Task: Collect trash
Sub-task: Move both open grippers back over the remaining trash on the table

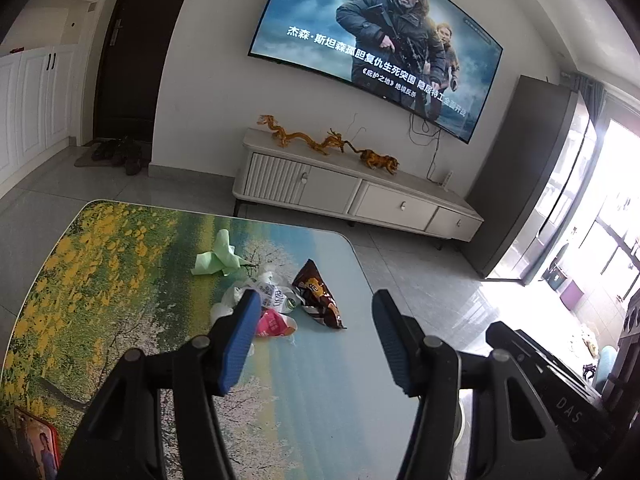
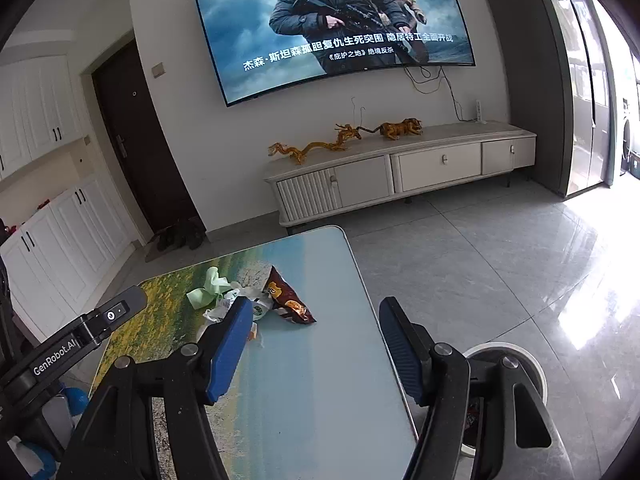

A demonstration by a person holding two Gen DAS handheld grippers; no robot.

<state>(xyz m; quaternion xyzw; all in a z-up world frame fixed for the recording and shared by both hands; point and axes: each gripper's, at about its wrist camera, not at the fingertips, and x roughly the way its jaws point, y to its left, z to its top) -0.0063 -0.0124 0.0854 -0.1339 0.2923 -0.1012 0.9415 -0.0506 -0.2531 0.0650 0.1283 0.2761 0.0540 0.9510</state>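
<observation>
A small heap of trash lies on the far half of the picture-printed table (image 1: 120, 280). It holds a crumpled green tissue (image 1: 218, 258), a white plastic wrapper (image 1: 266, 290), a pink packet (image 1: 274, 322) and a brown snack bag (image 1: 318, 296). My left gripper (image 1: 316, 296) hovers above the table short of the heap, open, with nothing between its blue pads. In the right wrist view the green tissue (image 2: 208, 290) and brown bag (image 2: 288, 296) lie ahead. My right gripper (image 2: 315, 303) is open and empty over the table's right part (image 2: 320, 380).
A white round bin (image 2: 520, 354) stands on the tiled floor by the table's near right corner. Beyond the table are a white TV cabinet (image 2: 400, 172) and a wall TV (image 2: 332, 24). A red box (image 1: 38, 444) sits at the table's near left.
</observation>
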